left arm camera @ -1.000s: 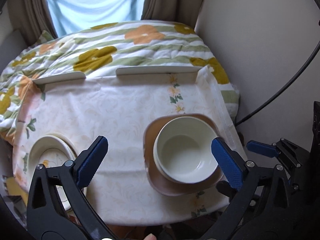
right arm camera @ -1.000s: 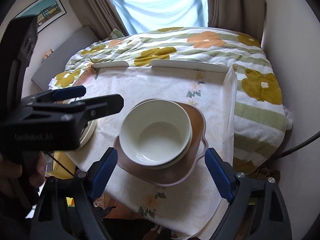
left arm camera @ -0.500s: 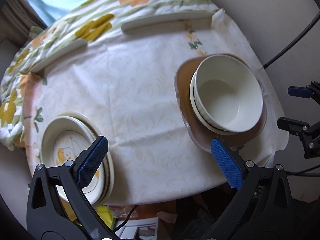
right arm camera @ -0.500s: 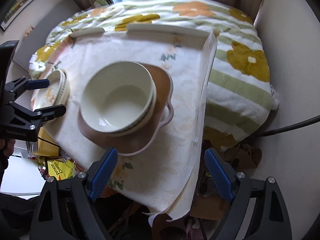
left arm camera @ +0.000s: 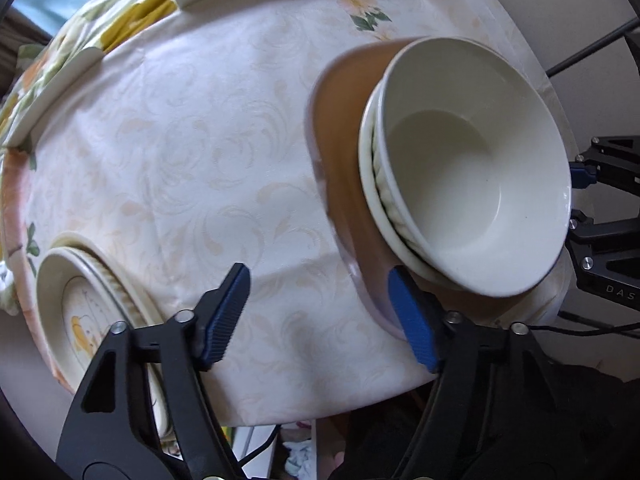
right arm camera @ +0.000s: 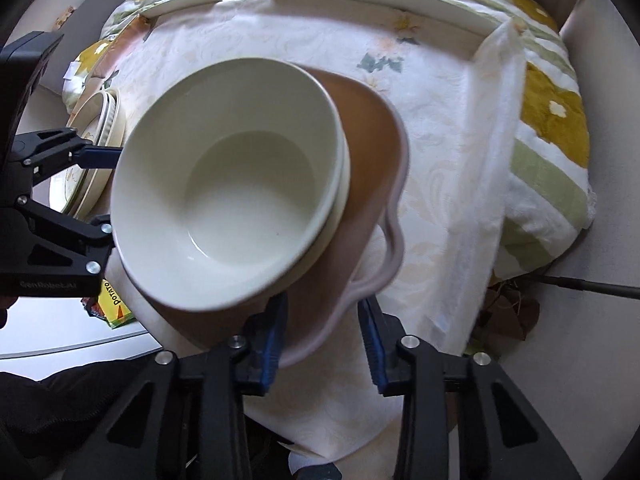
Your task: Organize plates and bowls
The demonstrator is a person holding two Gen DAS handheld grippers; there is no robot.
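The right gripper (right arm camera: 322, 330) points down at the near rim of the brown plate (right arm camera: 370, 148); its jaws have just been closing and stand narrow astride that rim, though I cannot tell whether the pads press on it yet. The left gripper (left arm camera: 320, 312) has also been closing, now about half wide, its right pad at the plate's near-left edge, nothing clamped. On the brown plate, at the right of the tablecloth (left arm camera: 180, 140), two cream bowls (left arm camera: 472, 168) sit nested. Well apart, at the near-left corner, a stack of cream plates (left arm camera: 72, 320) with a yellow print waits. The sorting looks part done: bowls are stacked and plates stacked, but the brown plate under the bowls is seemingly not yet with the others.
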